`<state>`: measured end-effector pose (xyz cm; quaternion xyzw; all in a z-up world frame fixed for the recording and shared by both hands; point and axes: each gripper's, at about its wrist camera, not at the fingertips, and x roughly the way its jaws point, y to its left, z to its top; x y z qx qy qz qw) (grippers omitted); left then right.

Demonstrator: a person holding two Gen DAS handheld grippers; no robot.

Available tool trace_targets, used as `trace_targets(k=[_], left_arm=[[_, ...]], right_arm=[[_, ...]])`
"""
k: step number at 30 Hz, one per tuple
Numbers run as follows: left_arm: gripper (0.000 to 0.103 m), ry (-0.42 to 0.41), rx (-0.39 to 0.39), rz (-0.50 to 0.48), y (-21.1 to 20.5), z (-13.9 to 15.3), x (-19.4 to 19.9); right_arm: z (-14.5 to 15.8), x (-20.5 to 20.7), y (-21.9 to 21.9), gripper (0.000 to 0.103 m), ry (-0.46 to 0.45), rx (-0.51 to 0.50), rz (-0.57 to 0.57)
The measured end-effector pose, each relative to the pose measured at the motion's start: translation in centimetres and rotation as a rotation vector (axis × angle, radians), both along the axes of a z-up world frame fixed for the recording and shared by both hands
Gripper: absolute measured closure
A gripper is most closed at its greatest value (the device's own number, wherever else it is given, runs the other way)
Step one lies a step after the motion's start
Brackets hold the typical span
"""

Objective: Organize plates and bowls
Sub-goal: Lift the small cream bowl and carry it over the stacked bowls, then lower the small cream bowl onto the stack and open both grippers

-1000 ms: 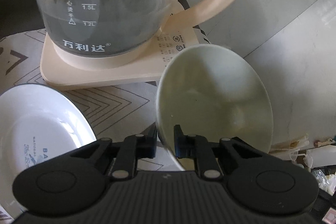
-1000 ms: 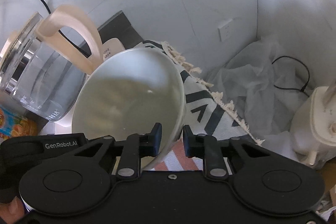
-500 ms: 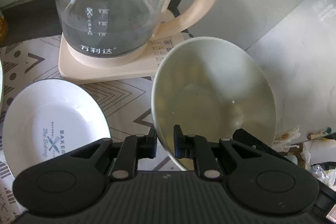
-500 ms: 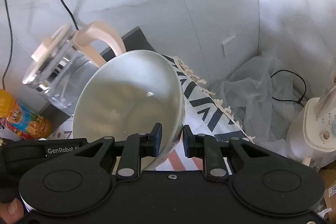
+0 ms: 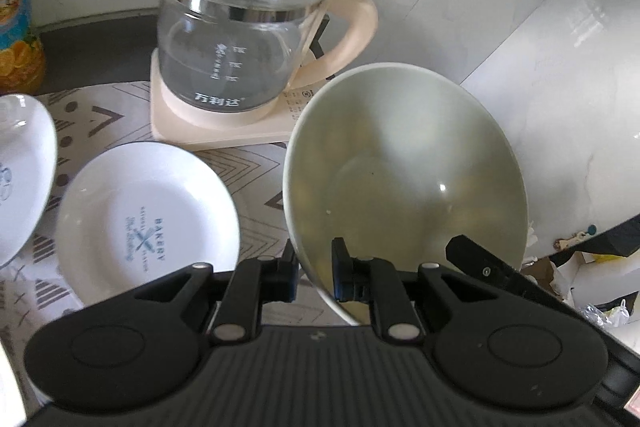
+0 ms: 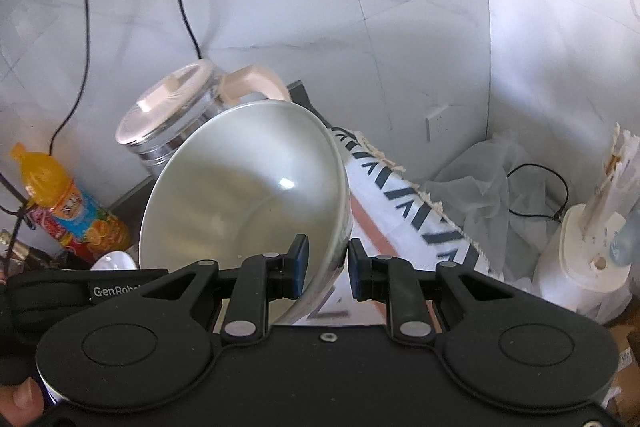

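Note:
A pale green bowl hangs tilted in the air, held by both grippers. My left gripper is shut on its left rim, one pad inside and one outside. In the right wrist view the same bowl has my right gripper shut on its right rim. A white plate printed "BAKERY" lies on the patterned cloth below and to the left. A second white plate shows at the left edge.
A glass kettle with a cream lid stands on its base behind the bowl, close to the wall. An orange juice bottle stands at the far left. The cloth's fringed edge overhangs the table; a white appliance and clutter sit below.
Both grippers have risen and drawn back with the bowl between them. The kettle now looks smaller and farther, and the plates on the cloth have come more into view.

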<state>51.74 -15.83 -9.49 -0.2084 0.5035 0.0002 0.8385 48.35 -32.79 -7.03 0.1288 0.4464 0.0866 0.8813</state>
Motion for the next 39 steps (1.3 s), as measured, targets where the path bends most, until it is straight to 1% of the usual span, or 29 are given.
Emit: trace_targets(k=[9,13,21,25,30,39], left_arm=[[0.088,-0.029,-0.009,-0.016,1.6,2.0,-5.2],[0.088,-0.037,-0.007,-0.015,1.6,2.6,-7.4],[0.088,-0.038,0.004,0.001,2.3,2.8,-11.4],[0.088,-0.031,0.004,0.012,2.7,2.3,-13.2],[0.088,-0.014,-0.015,0.032,3.3,1.4,-15.2],[0.088,0.028,-0.027,0.065,4.6,-0.8,-17.5]], right_arm=[[2.1,-4.8,1.2,0.082,-0.033,-0.022,0.004],[2.3,-6.6,1.7,0.082,-0.038,-0.031,0.010],[2.3,-10.5,2.7,0.082,-0.035,-0.035,0.032],[1.7,-12.0,3.1,0.082,-0.020,-0.036,0.037],[0.9,-13.6,3.5,0.082,-0.001,-0.041,0.043],[-1.1,-14.8,4.7,0.081,0.042,-0.037,0.058]])
